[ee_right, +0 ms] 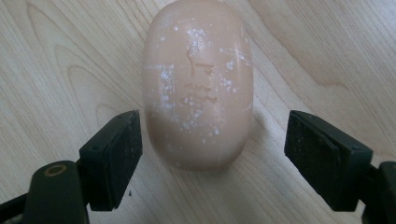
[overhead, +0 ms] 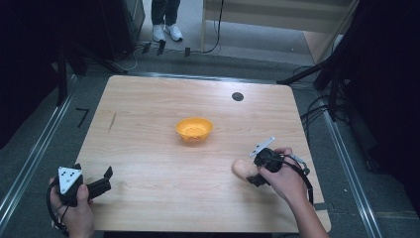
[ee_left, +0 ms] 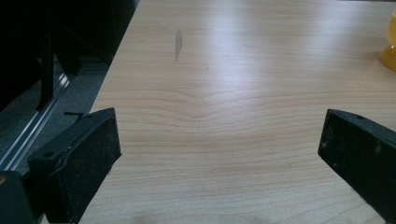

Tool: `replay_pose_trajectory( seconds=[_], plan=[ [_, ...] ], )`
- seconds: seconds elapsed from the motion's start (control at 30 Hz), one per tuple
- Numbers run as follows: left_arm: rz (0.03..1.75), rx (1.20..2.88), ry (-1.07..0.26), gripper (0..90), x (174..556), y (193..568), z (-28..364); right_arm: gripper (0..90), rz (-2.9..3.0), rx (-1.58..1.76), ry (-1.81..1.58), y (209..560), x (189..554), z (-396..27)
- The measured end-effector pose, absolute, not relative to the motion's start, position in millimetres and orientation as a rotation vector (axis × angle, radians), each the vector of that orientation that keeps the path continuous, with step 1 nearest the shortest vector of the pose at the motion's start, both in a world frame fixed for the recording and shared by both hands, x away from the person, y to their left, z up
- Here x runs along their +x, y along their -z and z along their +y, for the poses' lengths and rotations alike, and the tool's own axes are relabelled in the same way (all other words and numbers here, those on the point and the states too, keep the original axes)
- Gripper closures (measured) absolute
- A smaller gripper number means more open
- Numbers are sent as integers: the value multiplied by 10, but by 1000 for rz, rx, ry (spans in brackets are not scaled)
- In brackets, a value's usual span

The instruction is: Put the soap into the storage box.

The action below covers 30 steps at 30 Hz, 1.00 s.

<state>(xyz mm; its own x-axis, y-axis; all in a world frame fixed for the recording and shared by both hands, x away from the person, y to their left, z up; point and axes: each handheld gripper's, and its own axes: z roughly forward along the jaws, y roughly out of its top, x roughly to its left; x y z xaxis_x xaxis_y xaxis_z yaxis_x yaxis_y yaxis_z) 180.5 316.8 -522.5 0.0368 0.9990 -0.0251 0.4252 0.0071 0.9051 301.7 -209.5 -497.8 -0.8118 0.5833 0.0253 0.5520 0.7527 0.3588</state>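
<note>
We have the right gripper [ee_right: 210,154] low over the near right part of the counter [overhead: 148,148], its jaws spread wide on either side of a pale, rounded bar of soap [ee_right: 198,84] that lies flat on the wood; the left pad sits just beside the soap's flank while the right pad stands well clear, so nothing is held yet, and we judge the approach is lined up across the short width because that is the span the jaws can close on; in the high view the soap [overhead: 241,168] pokes out to the left of the right gripper [overhead: 255,171]. The yellow bowl [overhead: 194,129] sits near the counter's middle, farther off and to the left, and it looks like the likely place for the soap, being open-topped and unobstructed. We keep the left gripper [overhead: 101,181] at the near left corner, jaws wide apart over bare wood and gripping nothing; parked there it leaves the path to the bowl free.
</note>
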Motion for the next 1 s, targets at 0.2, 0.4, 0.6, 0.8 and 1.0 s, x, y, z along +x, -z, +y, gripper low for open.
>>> replay_pose_trajectory(
  seconds=[0.2,0.4,0.6,0.8,1.0],
  plan=[
    [1500,1530,-923,0,1806,5225,3165,196,2884,939,-514,4975,3057,-2016],
    [1498,1529,-923,0,1807,5226,3164,208,2905,928,-479,4979,3092,-1923],
    [1499,1530,-922,0,1806,5225,3166,238,2920,939,-468,5006,3128,-1868],
    [1500,1531,-922,0,1806,5224,3166,297,2936,944,-462,5029,3151,-1838],
    [1502,1531,-922,0,1806,5224,3166,326,2934,927,-403,5044,3165,-1787]
  ],
)
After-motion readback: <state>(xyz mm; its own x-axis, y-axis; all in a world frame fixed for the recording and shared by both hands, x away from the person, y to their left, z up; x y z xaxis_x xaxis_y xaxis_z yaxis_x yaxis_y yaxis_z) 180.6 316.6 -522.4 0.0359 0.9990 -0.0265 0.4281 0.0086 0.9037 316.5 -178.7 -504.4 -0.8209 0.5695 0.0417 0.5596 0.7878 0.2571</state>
